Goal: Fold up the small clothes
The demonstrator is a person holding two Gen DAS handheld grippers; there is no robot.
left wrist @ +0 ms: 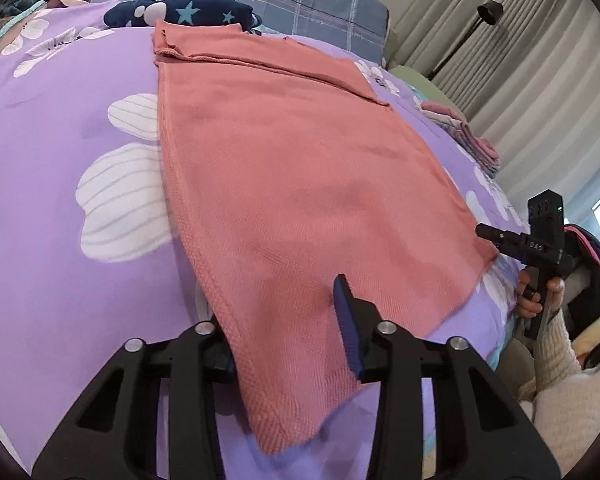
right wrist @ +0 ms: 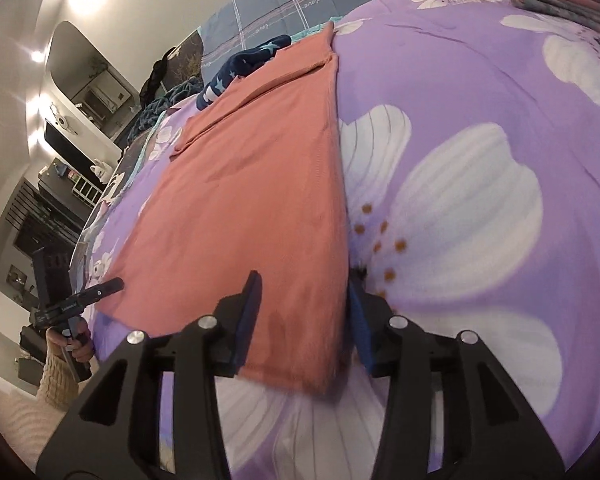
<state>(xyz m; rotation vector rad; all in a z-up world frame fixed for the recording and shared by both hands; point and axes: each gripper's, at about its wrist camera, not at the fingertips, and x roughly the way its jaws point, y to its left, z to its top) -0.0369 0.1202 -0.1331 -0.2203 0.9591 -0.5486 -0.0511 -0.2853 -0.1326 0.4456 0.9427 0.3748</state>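
Left gripper [left wrist: 288, 320] straddles the near-left corner of the pink garment [left wrist: 292, 168], jaws parted, the cloth slack between them. At three o'clock, right gripper [right wrist: 303, 312] likewise straddles the near-right corner, unclamped. The garment lies flat on the purple floral bedspread [left wrist: 60, 128].

Purple floral bed [left wrist: 60, 200], pink garment [left wrist: 300, 168] flat, folded stack [left wrist: 471, 140]
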